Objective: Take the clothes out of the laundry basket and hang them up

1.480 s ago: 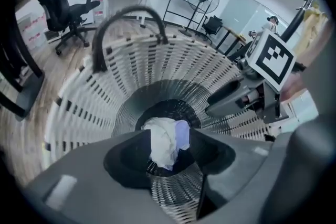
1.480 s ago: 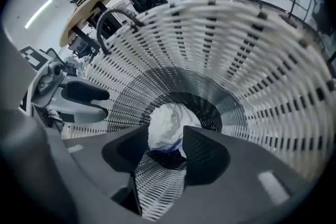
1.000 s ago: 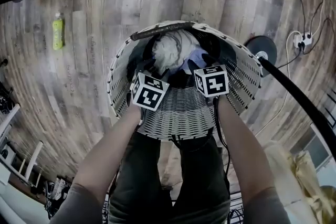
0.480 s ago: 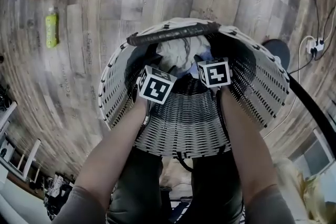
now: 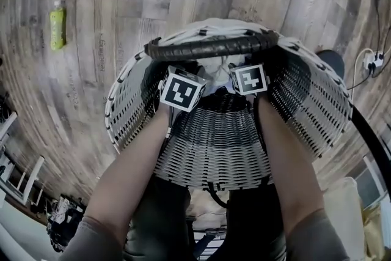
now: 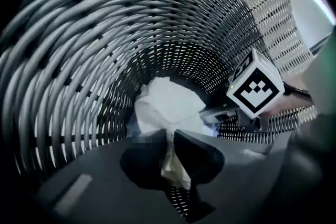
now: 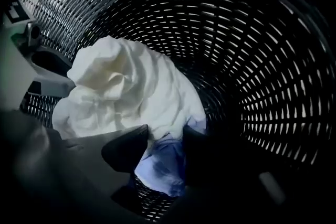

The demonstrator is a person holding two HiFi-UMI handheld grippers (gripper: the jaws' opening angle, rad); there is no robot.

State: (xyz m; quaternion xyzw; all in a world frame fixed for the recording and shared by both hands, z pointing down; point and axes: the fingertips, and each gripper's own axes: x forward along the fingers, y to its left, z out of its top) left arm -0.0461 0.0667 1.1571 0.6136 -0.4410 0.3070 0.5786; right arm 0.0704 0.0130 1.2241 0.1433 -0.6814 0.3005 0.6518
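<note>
The woven laundry basket (image 5: 131,104) stands on the wooden floor, its dark handle (image 5: 211,46) lying across the opening. Both grippers reach deep inside it; in the head view only their marker cubes show, the left (image 5: 182,88) and the right (image 5: 249,79). My left gripper (image 6: 170,140) is shut on a fold of the crumpled white cloth (image 6: 165,105), which runs down through the narrow gap. My right gripper (image 7: 165,139) stands open and its jaws have just been closing. A blue garment (image 7: 160,165) lies between them, under the white cloth (image 7: 126,92).
A green bottle (image 5: 57,24) lies on the floor far left. At right a black pole (image 5: 366,137) rises from a dark round base (image 5: 333,61), with a power strip and cables (image 5: 374,61) beside it. The basket's walls (image 6: 94,50) close in around both grippers.
Both grippers have sunk deeper into the basket. The head has come closer, so the basket looks larger and its handle now hides most of the clothes.
</note>
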